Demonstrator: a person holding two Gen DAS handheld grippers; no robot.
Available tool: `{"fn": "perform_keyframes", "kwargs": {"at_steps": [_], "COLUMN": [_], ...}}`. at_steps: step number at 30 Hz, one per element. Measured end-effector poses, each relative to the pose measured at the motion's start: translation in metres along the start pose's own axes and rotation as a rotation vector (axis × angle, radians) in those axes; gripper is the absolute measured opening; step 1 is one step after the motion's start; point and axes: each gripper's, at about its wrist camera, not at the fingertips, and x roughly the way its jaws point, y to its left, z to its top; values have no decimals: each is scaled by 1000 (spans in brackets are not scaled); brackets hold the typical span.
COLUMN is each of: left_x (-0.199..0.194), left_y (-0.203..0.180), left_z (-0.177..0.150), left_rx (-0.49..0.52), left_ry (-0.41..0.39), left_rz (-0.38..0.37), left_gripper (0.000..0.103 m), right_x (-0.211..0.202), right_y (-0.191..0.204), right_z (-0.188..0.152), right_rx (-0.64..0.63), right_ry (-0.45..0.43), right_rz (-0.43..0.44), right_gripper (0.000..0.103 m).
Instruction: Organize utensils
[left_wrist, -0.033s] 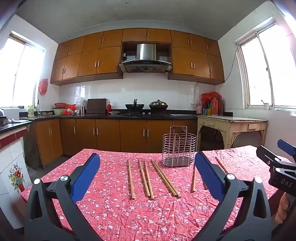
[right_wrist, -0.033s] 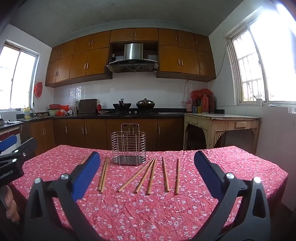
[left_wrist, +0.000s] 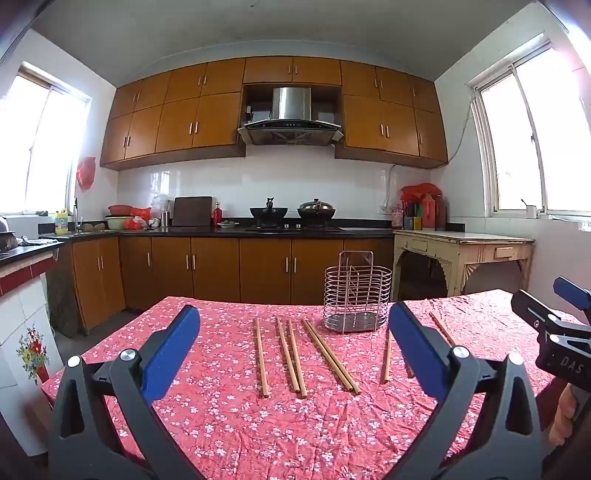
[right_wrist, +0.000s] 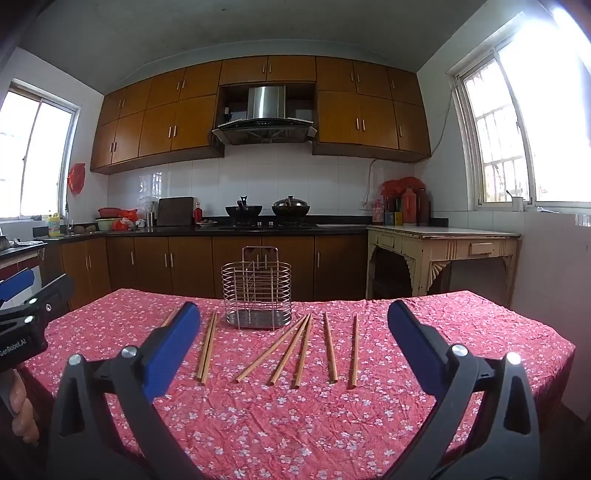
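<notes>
Both grippers are held wide apart with nothing between the fingers: the left gripper (left_wrist: 293, 347) and the right gripper (right_wrist: 293, 345) hover over the near edge of the table (right_wrist: 332, 424), short of everything on it.

The wire rack (right_wrist: 257, 295) is taken as the landmark. It stands upright and empty toward the far side of the red flowered cloth. The chopsticks (right_wrist: 303, 350) lie flat on the cloth in front of the rack and to either side of it, none inside it.

Several things could go wrong from here. The sticks are thin and lie flat on a wrinkled cloth, so the cloth may be pinched along with a stick, or the stick may be rolled away by a finger. Two sticks left of the rack lie touching, and three right of it fan out from one point, so more than one may be caught at once and one dropped. The rack looks light and open-sided; it could be tipped or pushed back if a stick is brought in at a slant or strikes the wires. Both grippers work close together, so they may be knocked against each other.

Counted in the right wrist view: one rack; eight chopsticks, one partly hidden behind the left finger, so the count is not certain; two grippers; one table.
</notes>
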Motion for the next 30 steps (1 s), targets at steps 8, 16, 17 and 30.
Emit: {"fn": "perform_keyframes", "kwargs": {"at_steps": [8,16,17,30], "left_x": [0,2,3,4], "left_y": [0,-1,-3,-2], "left_z": [0,2,1,-2], "left_rx": [6,8,8,4], "left_ry": [1,7,8,17], "left_rz": [0,2,2,-4], "left_gripper": [101,101,101,101], "right_x": [-1,1,0,4], "right_y": [0,0,-1,-1], "right_z": [0,-1,1,-1], "right_rx": [0,-1,0,6], "right_ry": [-5,-1,1,7], "right_rz": [-1,-1,-2,-1], "right_gripper": [99,99,99,99]}}
